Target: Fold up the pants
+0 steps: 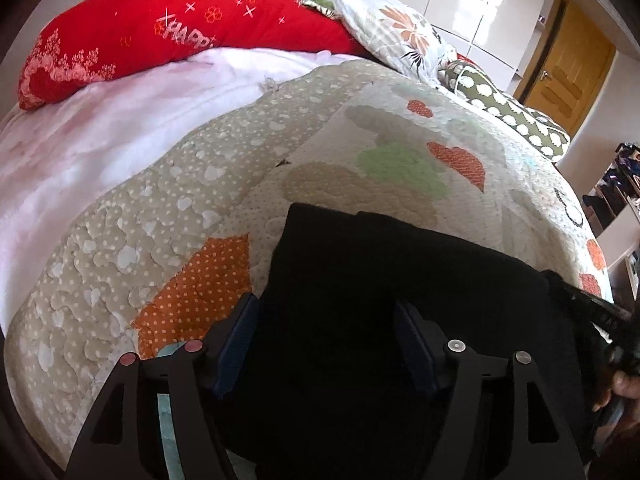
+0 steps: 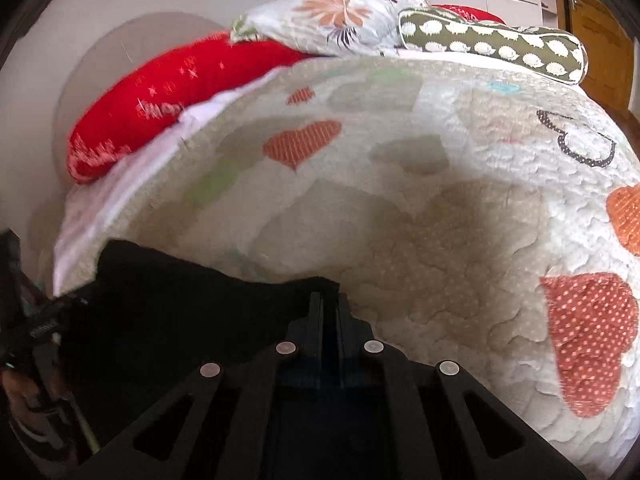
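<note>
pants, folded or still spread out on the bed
Folded, at least partly: the black pants form a compact block with a straight far edge on the quilt, no separate legs showing. The near part is hidden, so the fold count is unclear.

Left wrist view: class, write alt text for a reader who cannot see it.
The open left hand-held gripper straddles black pants lying on a heart-patterned quilt. A red pillow lies at the bed's far end.

The only readable lettering is pale embroidery on the red pillow [image 1: 132, 36], at about eleven o'clock in the left wrist view: "HAPP", its remaining letters hidden behind the pink blanket [image 1: 100, 128]. In the right wrist view the same pillow, at about ten o'clock, carries only a blurred, unreadable smear
</note>
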Demonstrator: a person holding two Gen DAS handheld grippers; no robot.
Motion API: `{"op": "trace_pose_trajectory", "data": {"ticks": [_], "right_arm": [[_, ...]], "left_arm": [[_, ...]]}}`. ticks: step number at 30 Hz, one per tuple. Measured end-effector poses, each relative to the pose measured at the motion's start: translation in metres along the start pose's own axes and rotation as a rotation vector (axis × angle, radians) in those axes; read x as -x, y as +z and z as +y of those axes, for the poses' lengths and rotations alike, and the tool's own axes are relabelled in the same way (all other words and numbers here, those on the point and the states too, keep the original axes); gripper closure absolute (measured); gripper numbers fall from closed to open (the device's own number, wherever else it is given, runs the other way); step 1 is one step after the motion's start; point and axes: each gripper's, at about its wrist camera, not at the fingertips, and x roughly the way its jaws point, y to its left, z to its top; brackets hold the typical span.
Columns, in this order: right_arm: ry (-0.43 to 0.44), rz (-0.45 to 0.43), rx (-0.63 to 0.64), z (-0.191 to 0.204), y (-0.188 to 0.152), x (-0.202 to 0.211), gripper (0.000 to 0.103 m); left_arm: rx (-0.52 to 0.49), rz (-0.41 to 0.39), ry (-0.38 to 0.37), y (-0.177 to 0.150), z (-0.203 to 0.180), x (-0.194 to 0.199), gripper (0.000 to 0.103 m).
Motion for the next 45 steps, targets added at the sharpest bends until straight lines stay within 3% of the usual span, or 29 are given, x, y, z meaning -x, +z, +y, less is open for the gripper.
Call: {"op": "trace_pose_trajectory", "data": {"ticks": [3,6,8,12,20,28,45], "right_arm": [[0.022,-0.009,-0.040,-0.005,0.002,0.006,0.096],[-0.055,-0.048,-0.047,-0.007,0.002,0.028,0.091],[-0.046,-0.080,-0.066,-0.009,-0.003,0.048,0.089],[-0.024,-0.097,-0.046,0.003,-0.019,0.071,0.075],[-0.016,-0.070,-0.044,0.018,-0.050,0.069,0.074],[-0.043,-0.058,-0.094,-0.001,-0.070,0.079,0.070],[-0.060,-0.095,-0.192,-0.045,-0.090,0.095,0.067]], "left_arm": [[-0.011,-0.007,0.010,0.000,-0.002,0.001,0.034],[-0.007,-0.007,0.010,-0.001,-0.003,0.004,0.036],[0.001,-0.011,0.003,-0.002,-0.003,0.009,0.036],[-0.002,-0.025,-0.011,-0.005,-0.005,0.021,0.036],[-0.057,-0.066,-0.037,-0.018,-0.023,0.052,0.035],[-0.112,-0.069,-0.055,-0.031,-0.047,0.066,0.030],[-0.201,-0.030,-0.050,-0.045,-0.088,0.046,0.029]]}}
